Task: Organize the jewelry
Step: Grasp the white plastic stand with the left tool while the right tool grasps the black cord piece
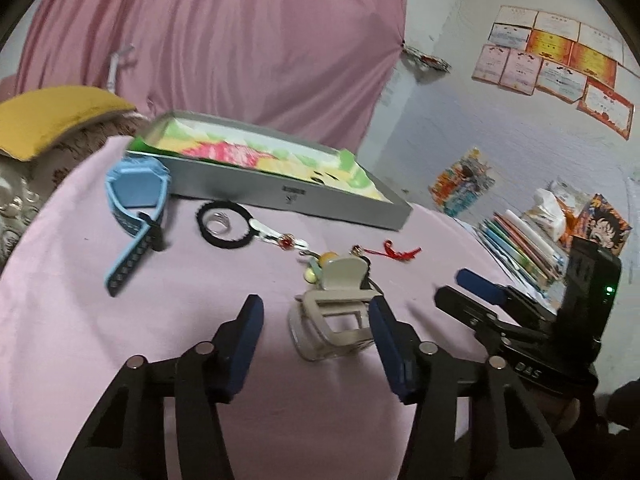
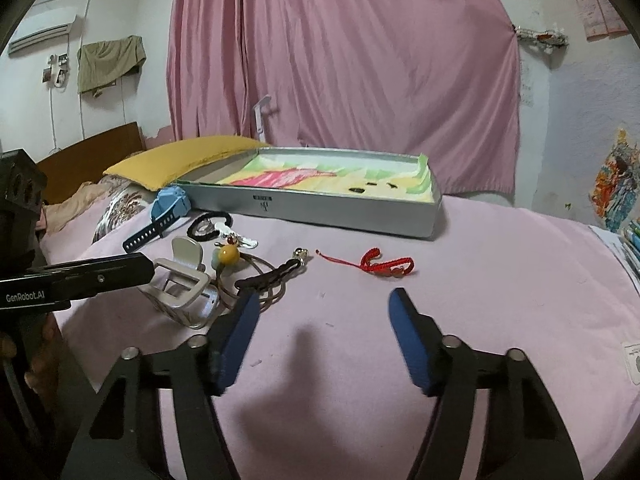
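My left gripper [image 1: 316, 320] hangs open over the pink cloth. A beige claw clip [image 1: 336, 312] lies between its fingers, close to the right pad and apart from the left one. My right gripper [image 2: 322, 312] is open over bare cloth, its left finger above a brown cord with a yellow bead pendant [image 2: 228, 256]. Further back lie a red cord bracelet [image 2: 384, 264], a black hair tie [image 1: 224, 224] with a silver ring inside it, a white hairpin [image 1: 280, 238] and a blue watch [image 1: 136, 200]. A shallow grey box [image 2: 320, 208] with colourful lining stands behind them.
A yellow pillow [image 2: 184, 156] and patterned bedding lie at the back left. A pink curtain [image 2: 340, 60] hangs behind the box. Books and coloured pencils [image 1: 520, 240] sit at the right edge of the cloth.
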Demonstrator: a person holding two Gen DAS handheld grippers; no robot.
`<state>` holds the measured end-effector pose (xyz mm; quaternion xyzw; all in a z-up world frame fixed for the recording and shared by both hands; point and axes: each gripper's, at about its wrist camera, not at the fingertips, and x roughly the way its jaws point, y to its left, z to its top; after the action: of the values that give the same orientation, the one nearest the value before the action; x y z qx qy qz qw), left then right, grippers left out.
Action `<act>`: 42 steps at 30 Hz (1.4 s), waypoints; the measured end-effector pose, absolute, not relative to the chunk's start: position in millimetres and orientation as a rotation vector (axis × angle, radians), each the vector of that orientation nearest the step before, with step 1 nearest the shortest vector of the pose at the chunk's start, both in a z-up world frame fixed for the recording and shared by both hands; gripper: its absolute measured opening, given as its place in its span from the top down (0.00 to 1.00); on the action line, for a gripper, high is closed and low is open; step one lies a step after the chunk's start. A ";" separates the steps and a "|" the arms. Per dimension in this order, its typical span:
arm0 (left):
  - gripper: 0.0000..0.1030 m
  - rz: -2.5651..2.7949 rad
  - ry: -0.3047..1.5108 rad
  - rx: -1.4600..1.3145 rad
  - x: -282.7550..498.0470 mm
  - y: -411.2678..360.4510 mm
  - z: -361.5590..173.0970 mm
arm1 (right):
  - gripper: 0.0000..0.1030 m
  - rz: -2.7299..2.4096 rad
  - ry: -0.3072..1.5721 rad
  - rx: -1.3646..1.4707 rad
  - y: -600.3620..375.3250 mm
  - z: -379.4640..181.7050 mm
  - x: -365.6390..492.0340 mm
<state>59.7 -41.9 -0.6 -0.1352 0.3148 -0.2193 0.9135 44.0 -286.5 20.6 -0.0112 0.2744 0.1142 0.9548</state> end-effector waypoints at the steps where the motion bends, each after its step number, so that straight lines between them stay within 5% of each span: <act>1: 0.56 -0.457 0.656 -0.279 59.8 -42.7 -0.4 | 0.45 0.238 0.570 -0.018 -285.7 19.8 46.3; 13: 0.84 -0.507 0.837 -0.331 83.6 -49.2 1.1 | 0.58 0.293 0.703 0.019 -272.7 24.0 75.3; 19: 0.90 -0.529 0.863 -0.375 88.7 -41.1 2.7 | 0.60 0.324 0.776 0.058 -266.3 16.6 90.9; 42: 0.91 -0.473 0.847 -0.410 101.6 -3.6 2.0 | 0.78 0.347 0.868 -0.013 -209.8 7.1 128.7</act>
<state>101.6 -3.6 2.0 -0.1956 0.4041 -0.2256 0.8646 128.7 -209.8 7.1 -0.0064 0.4182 0.1674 0.8928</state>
